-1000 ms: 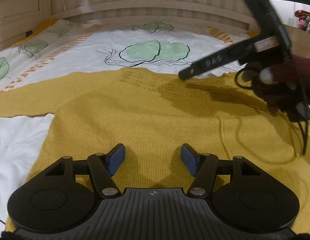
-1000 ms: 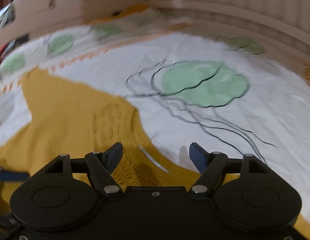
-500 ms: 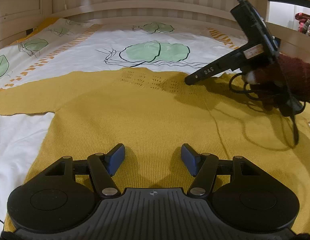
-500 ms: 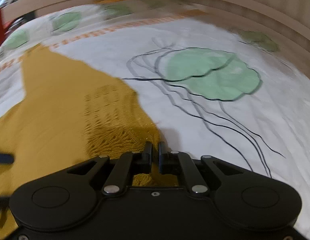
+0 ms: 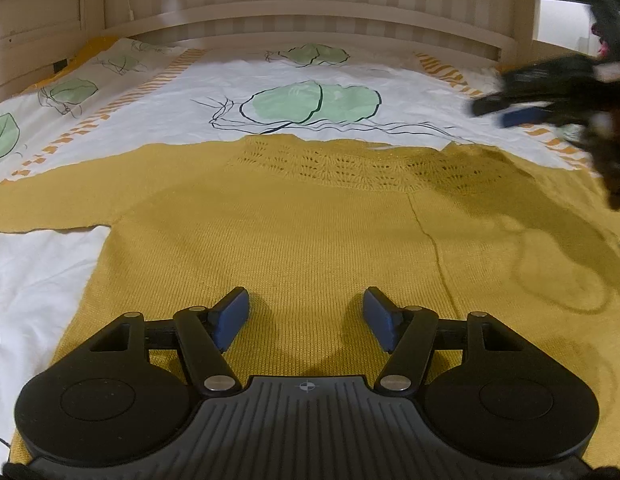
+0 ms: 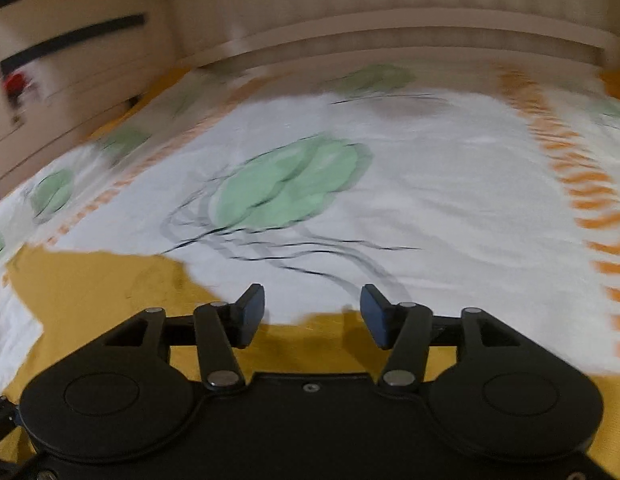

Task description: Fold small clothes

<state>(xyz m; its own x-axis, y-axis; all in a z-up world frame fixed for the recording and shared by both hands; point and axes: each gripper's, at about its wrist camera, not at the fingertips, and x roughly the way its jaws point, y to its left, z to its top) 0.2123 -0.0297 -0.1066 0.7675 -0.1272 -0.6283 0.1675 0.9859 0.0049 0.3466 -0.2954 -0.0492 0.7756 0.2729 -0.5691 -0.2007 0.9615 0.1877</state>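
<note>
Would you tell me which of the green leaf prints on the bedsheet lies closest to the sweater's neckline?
The big double-leaf print, centred just beyond the yellow sweater's neckline; the other prints lie further off.

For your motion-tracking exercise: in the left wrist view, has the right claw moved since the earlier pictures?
Yes. The right claw has swung right and away from the yellow sweater, now over the bedsheet's orange-striped border; its jaws have just been opening, empty.

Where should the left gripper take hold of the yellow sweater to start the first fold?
Probably the left sleeve: it lies flat and stretched out sideways over the bedsheet, so its thin lower edge is free. Bring the left gripper, whose jaws are open over the sweater body, in from that side and pinch the edge.
</note>
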